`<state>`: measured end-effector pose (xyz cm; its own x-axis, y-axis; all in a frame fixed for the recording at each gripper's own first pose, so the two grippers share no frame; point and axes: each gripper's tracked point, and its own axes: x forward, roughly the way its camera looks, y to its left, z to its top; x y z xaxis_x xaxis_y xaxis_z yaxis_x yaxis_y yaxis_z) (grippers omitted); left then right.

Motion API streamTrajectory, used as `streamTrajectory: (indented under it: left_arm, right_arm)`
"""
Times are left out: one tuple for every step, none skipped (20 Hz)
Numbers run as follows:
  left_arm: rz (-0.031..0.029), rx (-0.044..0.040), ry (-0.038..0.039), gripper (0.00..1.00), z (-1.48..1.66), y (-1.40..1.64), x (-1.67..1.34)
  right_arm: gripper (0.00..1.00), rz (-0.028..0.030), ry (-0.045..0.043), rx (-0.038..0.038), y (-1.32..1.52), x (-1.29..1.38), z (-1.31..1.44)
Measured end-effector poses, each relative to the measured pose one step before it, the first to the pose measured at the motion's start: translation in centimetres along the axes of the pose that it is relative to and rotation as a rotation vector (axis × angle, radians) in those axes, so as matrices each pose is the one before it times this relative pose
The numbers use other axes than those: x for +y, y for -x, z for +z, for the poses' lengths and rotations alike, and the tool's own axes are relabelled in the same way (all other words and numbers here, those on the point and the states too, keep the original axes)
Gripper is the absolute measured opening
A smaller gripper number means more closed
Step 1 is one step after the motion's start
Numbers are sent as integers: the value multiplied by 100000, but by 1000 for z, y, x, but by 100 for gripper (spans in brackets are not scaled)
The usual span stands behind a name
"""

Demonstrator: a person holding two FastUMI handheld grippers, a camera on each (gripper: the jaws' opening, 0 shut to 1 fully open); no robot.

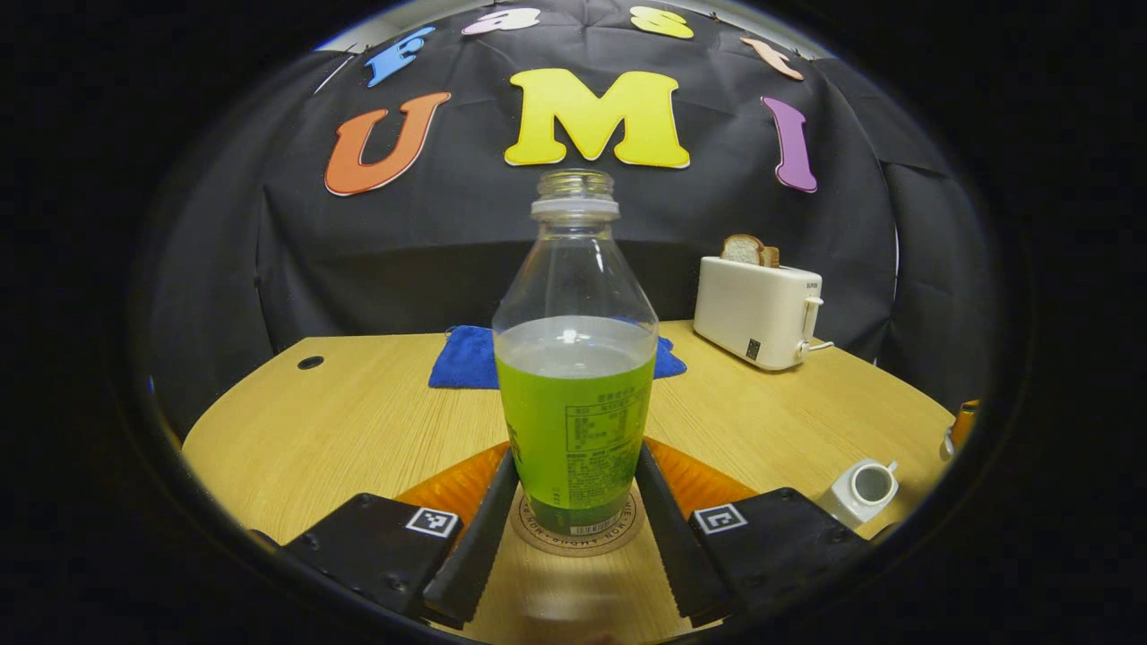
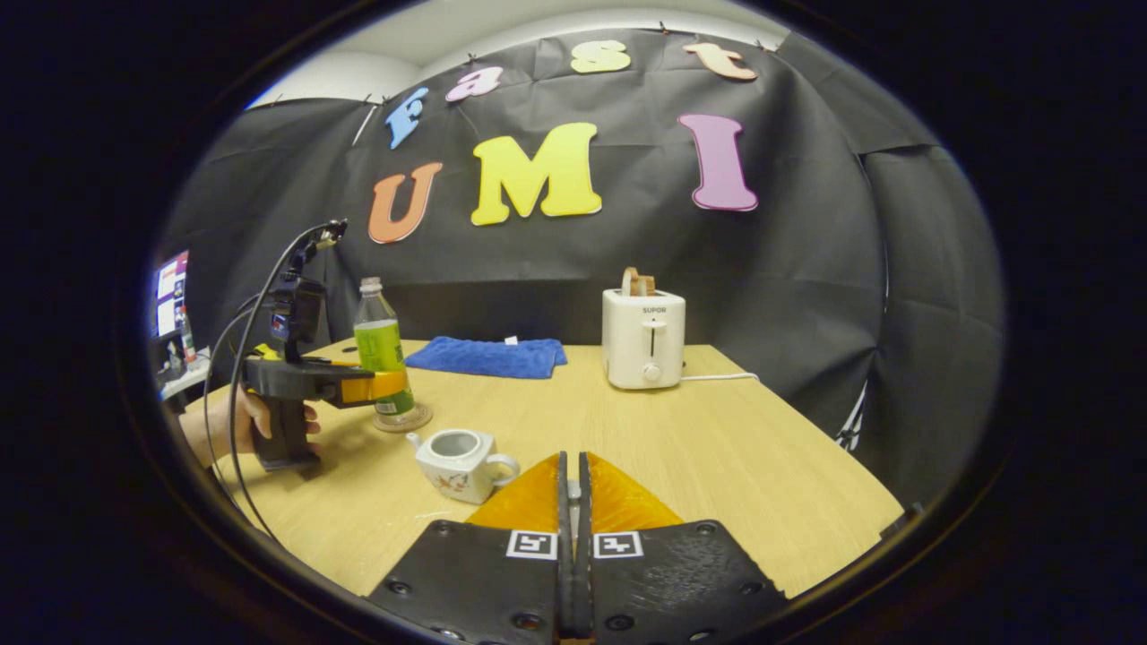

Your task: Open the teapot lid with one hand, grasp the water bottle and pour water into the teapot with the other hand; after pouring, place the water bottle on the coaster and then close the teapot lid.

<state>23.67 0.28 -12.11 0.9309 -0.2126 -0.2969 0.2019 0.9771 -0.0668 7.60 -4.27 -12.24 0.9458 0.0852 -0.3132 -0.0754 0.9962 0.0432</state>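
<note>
An uncapped water bottle (image 1: 573, 394) with a green label stands upright on the round coaster (image 1: 578, 537). My left gripper (image 1: 578, 452) is shut on its lower body, one finger on each side. In the right gripper view the same bottle (image 2: 381, 349) stands on the coaster (image 2: 403, 419) at the table's left, with the left gripper (image 2: 376, 387) around it. The white teapot (image 2: 461, 464) sits lidless just in front of it. My right gripper (image 2: 571, 457) hangs shut above the table right of the teapot; a pale sliver of the lid shows between its fingers.
A white toaster (image 2: 643, 336) with bread in it stands at the back, its cord trailing right. A folded blue cloth (image 2: 488, 356) lies behind the bottle. A hand (image 2: 215, 425) holds the left gripper's handle at the wooden table's (image 2: 717, 430) left edge.
</note>
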Motion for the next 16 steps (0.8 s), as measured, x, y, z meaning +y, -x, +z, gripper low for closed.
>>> streamTrajectory:
  left_arm:
    - [-936, 1166, -245, 87, -216, 158, -307]
    - [72, 752, -41, 94, -69, 206, -25]
    - [-210, 97, 143, 100, 95, 72, -112]
    - [-58, -335, 124, 100, 152, 192, -49]
    - [715, 31, 65, 100, -18, 283, 69]
    - [1202, 54, 427, 99, 4, 456, 363]
    - [1652, 662, 1012, 100, -198, 562, 389]
    - [2508, 1002, 1512, 100, -401, 629, 637]
    - [1020, 754, 910, 100, -390, 794, 290]
    - [1054, -219, -23, 100, -349, 882, 415]
    - [1622, -1080, -1229, 100, -173, 939, 588]
    - [1799, -1093, -1466, 100, -181, 1117, 642]
    - [1621, -599, -546, 100, -160, 1243, 547]
    - [409, -702, 691, 100, -81, 1406, 375]
    - [809, -1192, 1131, 100, -15, 1293, 414]
    - [893, -882, 884, 100, 57, 1310, 561]
  right_arm:
    - [0, -31, -47, -11, 65, -40, -27]
    - [0, 119, 94, 100, 81, 54, -19]
    - [0, -57, 188, -63, 50, -32, -159]
    - [0, -145, -84, 6, 96, -88, 54]
    - [0, 164, -209, 40, -1, 73, -24]
    - [0, -115, -17, -194, 148, -28, 122]
    - [0, -96, 309, -422, 207, -58, 180]
    - [0, 56, 275, -595, 133, 70, 306]
    - [0, 411, 63, -787, 90, 122, 260]
    - [0, 660, -163, -494, -6, 243, 307]
    - [0, 1374, -181, -541, -73, 434, 159]
    - [0, 1276, 376, -166, -140, 537, 191]
    - [0, 1135, 682, -630, -181, 431, 223]
    - [0, 1118, 600, -870, -350, 461, 496]
    - [0, 1407, 200, -919, -319, 593, 509]
    - [0, 1754, 153, -912, -455, 701, 547]
